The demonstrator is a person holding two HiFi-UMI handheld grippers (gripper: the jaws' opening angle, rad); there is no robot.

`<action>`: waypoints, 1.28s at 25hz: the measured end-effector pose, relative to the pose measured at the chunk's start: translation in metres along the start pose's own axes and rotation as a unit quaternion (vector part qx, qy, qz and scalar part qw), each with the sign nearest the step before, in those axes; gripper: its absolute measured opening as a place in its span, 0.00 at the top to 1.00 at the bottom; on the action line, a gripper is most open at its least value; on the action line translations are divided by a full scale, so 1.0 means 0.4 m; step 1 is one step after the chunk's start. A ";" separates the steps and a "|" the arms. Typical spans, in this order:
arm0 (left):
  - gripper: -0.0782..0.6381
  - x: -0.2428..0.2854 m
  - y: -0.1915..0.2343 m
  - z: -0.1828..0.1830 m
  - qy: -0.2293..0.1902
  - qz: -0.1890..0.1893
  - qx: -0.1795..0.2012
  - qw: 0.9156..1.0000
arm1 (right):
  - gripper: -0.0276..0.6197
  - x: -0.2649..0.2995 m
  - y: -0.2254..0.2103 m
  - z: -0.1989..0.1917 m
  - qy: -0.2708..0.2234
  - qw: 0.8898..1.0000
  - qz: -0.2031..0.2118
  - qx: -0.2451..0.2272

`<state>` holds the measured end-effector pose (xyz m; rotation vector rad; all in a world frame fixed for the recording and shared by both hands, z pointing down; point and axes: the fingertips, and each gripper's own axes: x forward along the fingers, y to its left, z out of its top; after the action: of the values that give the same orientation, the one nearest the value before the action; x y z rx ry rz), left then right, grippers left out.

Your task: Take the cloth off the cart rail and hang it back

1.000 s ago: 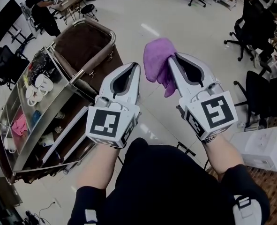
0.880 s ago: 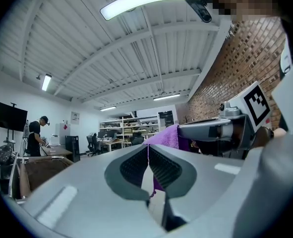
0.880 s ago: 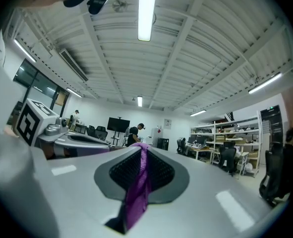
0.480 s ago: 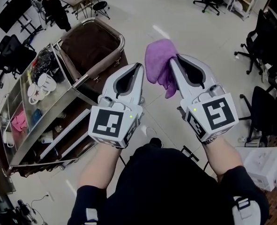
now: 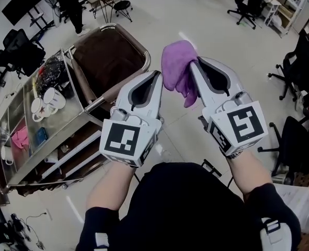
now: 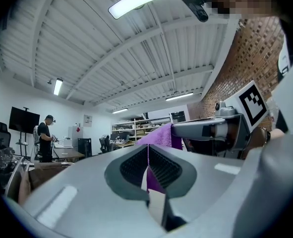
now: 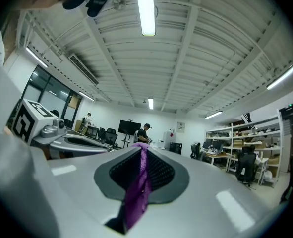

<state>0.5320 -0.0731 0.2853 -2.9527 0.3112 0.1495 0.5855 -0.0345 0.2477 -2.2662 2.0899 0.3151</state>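
One fuzzy purple cloth (image 5: 177, 61) hangs bunched in the right claw (image 5: 192, 63).

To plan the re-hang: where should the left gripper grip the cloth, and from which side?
Probably the free upper-left fold of the cloth, approached from the left: the right gripper pinches its right side, and the bunch bulges toward the left gripper.
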 end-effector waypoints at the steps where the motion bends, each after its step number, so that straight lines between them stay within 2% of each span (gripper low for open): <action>1: 0.88 0.011 0.009 0.000 0.007 0.003 -0.001 1.000 | 0.91 0.018 -0.009 0.001 0.000 1.000 0.004 -0.001; 3: 0.88 0.037 0.033 0.009 -0.003 0.009 0.006 1.000 | 0.91 0.055 -0.025 -0.001 0.000 1.000 0.011 -0.001; 6: 0.88 0.051 0.081 -0.010 0.020 0.022 -0.008 1.000 | 0.91 0.121 -0.033 -0.012 0.002 1.000 0.022 -0.004; 9: 0.88 0.067 0.132 0.001 -0.008 0.036 0.006 0.999 | 0.91 0.176 -0.044 -0.021 0.003 0.999 0.033 -0.004; 12: 0.88 0.075 0.165 0.001 0.007 0.052 0.001 0.999 | 0.91 0.221 -0.060 -0.018 0.003 0.999 0.043 -0.003; 15: 0.88 0.071 0.182 -0.025 0.054 0.067 -0.020 0.996 | 0.91 0.258 -0.070 -0.026 0.004 0.999 0.053 0.001; 17: 0.88 0.081 0.206 -0.010 0.024 0.072 -0.002 0.997 | 0.91 0.285 -0.075 -0.034 0.003 0.998 0.059 0.003; 18: 0.88 0.084 0.216 -0.011 0.024 0.077 0.000 0.997 | 0.91 0.298 -0.079 -0.036 0.003 0.998 0.063 0.003; 21: 0.88 0.089 0.227 -0.043 0.077 0.096 -0.029 0.992 | 0.91 0.328 -0.095 -0.045 0.005 0.997 0.075 0.001; 24: 0.88 0.119 0.240 -0.047 0.079 0.108 -0.029 0.991 | 0.91 0.361 -0.123 -0.059 0.006 0.996 0.087 0.000; 27: 0.88 0.170 0.266 -0.043 0.060 0.126 -0.017 0.990 | 0.91 0.405 -0.164 -0.077 0.009 0.995 0.102 0.002; 32: 0.88 0.264 0.300 -0.068 0.093 0.155 -0.037 0.983 | 0.91 0.499 -0.237 -0.104 0.012 0.990 0.142 0.006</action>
<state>0.6112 -0.2144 0.2810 -2.9758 0.8077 -0.0808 0.6986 -0.2290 0.2429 -1.9735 2.4199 0.2850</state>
